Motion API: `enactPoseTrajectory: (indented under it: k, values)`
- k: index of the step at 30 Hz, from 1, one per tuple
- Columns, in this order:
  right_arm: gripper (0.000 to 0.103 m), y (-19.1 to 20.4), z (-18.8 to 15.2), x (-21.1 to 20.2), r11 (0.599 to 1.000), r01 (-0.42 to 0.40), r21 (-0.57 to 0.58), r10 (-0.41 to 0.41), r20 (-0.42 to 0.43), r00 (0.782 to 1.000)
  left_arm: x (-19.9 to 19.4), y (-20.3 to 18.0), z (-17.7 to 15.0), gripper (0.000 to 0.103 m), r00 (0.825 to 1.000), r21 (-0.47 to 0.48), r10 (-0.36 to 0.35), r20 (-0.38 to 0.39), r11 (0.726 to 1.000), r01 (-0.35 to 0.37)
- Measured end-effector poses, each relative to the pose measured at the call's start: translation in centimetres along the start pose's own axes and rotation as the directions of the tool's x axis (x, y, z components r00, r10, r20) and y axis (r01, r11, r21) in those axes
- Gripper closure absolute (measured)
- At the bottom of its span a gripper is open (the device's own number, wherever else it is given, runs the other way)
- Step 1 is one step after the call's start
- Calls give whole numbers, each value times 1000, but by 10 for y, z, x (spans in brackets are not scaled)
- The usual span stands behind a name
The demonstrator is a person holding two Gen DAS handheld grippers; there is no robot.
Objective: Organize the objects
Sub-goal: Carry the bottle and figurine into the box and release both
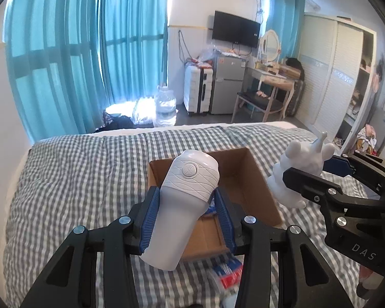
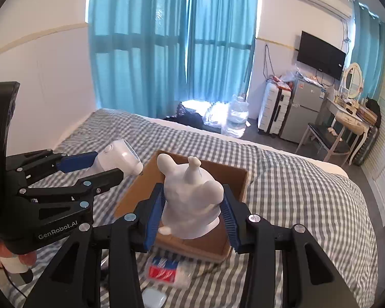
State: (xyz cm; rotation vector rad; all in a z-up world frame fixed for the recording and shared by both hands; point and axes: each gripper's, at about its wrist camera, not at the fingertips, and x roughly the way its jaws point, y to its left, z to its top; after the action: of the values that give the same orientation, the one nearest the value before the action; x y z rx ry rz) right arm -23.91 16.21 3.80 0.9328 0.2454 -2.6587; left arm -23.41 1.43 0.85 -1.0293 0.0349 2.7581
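A: What lies nearest on the bed?

B: On the checked bedspread [image 2: 295,179], close to its near edge, a small red, white and blue packet [image 2: 164,269] lies flat, with a pale rounded item just in front of it, too blurred to name.

A: And the grippers?

B: The left gripper [image 1: 186,213] has its blue pads pressed on both sides of a white cylindrical device [image 1: 179,205], which tilts away and shows a round spiral button near its top. The right gripper [image 2: 192,213] is clamped on a white animal-shaped figurine [image 2: 190,197], ears pointing up. Both things are lifted clear of the bedspread.

A: Where is the box?

B: An open brown cardboard box [image 2: 241,179] sits on the bedspread just beyond the packet, near the middle of the bed. Both held things hang over or before it.

A: Farther off?

B: Past the bed's far edge stand a large water bottle [image 1: 165,107], a white suitcase [image 1: 197,89], a small grey fridge [image 1: 227,84] and teal curtains [image 1: 89,51].
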Motion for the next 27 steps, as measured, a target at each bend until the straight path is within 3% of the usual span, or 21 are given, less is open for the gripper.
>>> enactPoseTrajectory:
  k: [4,14,27]
  values:
    - [60,-16,10,47,1000,5,28,-4,-38,999,46,3,10,58,999,19,1,-40,1000,0]
    - [60,-32,6,135,999,34,33,-30,-110,993,127,5,-8,58,994,57,-27,-110,998,33]
    - [60,-31,-22,195,999,42,-25,-46,-196,979,165,-1,-33,58,983,105,-29,-184,993,49]
